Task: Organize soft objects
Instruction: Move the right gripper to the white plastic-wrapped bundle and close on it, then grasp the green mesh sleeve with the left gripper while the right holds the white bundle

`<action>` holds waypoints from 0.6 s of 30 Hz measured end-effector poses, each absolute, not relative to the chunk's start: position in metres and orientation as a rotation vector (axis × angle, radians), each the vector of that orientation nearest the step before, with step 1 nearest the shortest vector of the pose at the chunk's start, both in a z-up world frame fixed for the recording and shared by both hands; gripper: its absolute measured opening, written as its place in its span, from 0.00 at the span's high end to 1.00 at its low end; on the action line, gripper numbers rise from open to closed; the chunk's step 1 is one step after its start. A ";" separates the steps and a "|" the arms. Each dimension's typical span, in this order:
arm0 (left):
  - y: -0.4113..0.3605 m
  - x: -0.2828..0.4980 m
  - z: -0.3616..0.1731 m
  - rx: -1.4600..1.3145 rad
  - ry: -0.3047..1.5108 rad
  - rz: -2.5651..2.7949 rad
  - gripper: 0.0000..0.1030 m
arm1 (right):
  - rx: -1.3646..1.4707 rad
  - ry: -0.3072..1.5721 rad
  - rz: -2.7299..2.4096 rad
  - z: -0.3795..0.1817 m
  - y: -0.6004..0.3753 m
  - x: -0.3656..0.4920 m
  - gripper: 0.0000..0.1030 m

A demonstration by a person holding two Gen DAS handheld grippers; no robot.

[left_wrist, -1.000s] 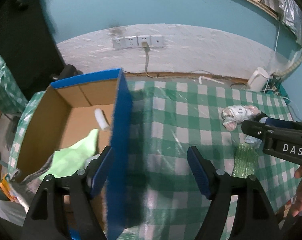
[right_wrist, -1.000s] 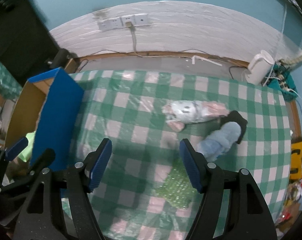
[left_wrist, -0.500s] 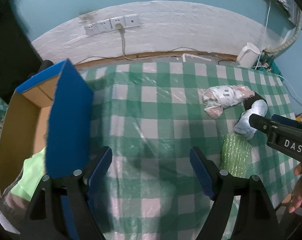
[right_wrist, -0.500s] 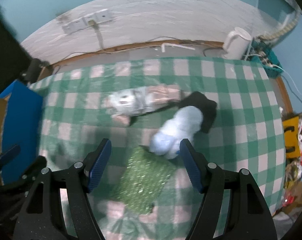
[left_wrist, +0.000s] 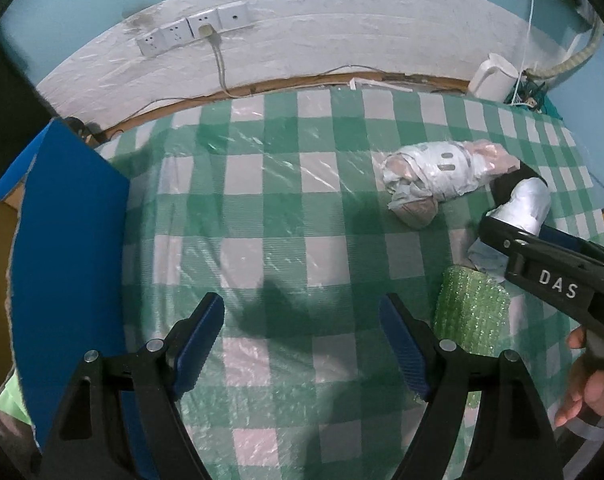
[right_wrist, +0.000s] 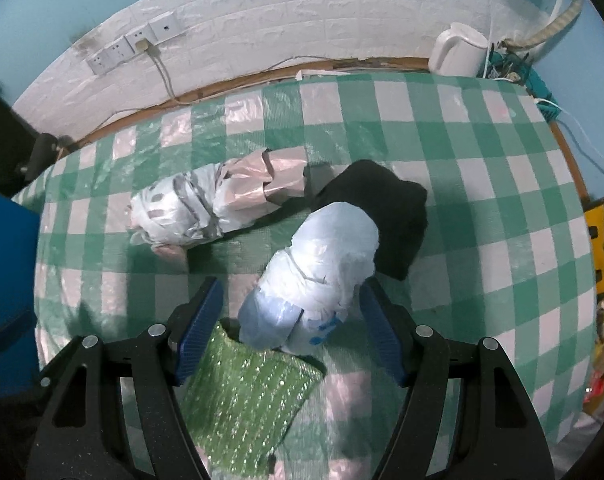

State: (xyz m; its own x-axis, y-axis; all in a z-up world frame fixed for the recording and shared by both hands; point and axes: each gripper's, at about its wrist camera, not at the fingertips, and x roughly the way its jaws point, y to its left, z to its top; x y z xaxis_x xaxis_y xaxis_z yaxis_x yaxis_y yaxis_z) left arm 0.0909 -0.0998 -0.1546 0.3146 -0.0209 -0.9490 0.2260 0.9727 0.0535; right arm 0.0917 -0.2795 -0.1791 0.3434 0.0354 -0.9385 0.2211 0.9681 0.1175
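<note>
While the right gripper (right_wrist: 290, 320) is hovering spread around it without pinching, the pale blue plastic bundle (right_wrist: 321, 272) is lying crinkled on the green checked tablecloth (right_wrist: 481, 208), against a black cloth (right_wrist: 397, 216), below a white brick wall (right_wrist: 302, 20); the left gripper (left_wrist: 302, 332) is gaping empty.

Black tongs (left_wrist: 302, 344) with ribbed blue pads (left_wrist: 200, 334), silver screws, apparently "DAS" lettering in white.

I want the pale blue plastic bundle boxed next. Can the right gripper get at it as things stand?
Probably yes: the right gripper stands open astride the pale blue bundle, nothing over it.
</note>
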 end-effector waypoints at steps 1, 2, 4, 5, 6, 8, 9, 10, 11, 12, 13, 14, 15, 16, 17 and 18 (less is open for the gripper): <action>-0.101 0.092 -0.156 0.190 1.248 -0.165 0.21 | 0.238 1.222 -0.121 -0.182 -0.279 0.093 0.32; -0.103 0.092 -0.158 0.189 1.255 -0.167 0.21 | 0.238 1.226 -0.118 -0.185 -0.280 0.094 0.32; -0.105 0.093 -0.160 0.189 1.262 -0.168 0.21 | 0.237 1.232 -0.111 -0.189 -0.281 0.094 0.32; -0.106 0.094 -0.161 0.189 1.266 -0.168 0.21 | 0.234 1.233 -0.111 -0.190 -0.281 0.095 0.39; -0.107 0.094 -0.162 0.187 1.268 -0.168 0.21 | 0.229 1.236 -0.107 -0.192 -0.281 0.094 0.50; -0.109 0.094 -0.162 0.180 1.274 -0.173 0.21 | 0.220 1.237 -0.093 -0.192 -0.282 0.093 0.52; -0.110 0.095 -0.162 0.178 1.276 -0.176 0.21 | 0.214 1.238 -0.087 -0.191 -0.282 0.092 0.53; -0.111 0.095 -0.162 0.177 1.279 -0.180 0.21 | 0.204 1.240 -0.084 -0.191 -0.282 0.090 0.54; -0.113 0.095 -0.162 0.177 1.280 -0.185 0.21 | 0.195 1.240 -0.086 -0.190 -0.283 0.089 0.55; -0.115 0.095 -0.162 0.176 1.281 -0.189 0.21 | 0.192 1.237 -0.087 -0.189 -0.285 0.087 0.56; -0.117 0.094 -0.161 0.176 1.281 -0.195 0.21 | 0.192 1.234 -0.088 -0.187 -0.287 0.085 0.56; -0.121 0.092 -0.161 0.177 1.284 -0.206 0.21 | 0.192 1.232 -0.090 -0.185 -0.290 0.083 0.56; -0.123 0.092 -0.161 0.176 1.288 -0.214 0.21 | 0.190 1.231 -0.093 -0.183 -0.293 0.079 0.56; -0.128 0.091 -0.162 0.176 1.295 -0.226 0.21 | 0.188 1.227 -0.095 -0.181 -0.297 0.076 0.56; -0.131 0.088 -0.163 0.176 1.302 -0.238 0.21 | 0.187 1.221 -0.101 -0.179 -0.300 0.072 0.56; -0.135 0.086 -0.163 0.180 1.304 -0.243 0.21 | 0.185 1.220 -0.104 -0.177 -0.303 0.070 0.56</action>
State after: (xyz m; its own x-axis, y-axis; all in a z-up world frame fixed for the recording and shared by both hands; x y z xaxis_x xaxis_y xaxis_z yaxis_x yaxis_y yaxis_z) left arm 0.0861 -0.1347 -0.1631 0.2438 -0.0761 -0.9668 0.2778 0.9606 -0.0056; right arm 0.0699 -0.3032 -0.1773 0.3419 0.0201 -0.9395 0.1785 0.9802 0.0860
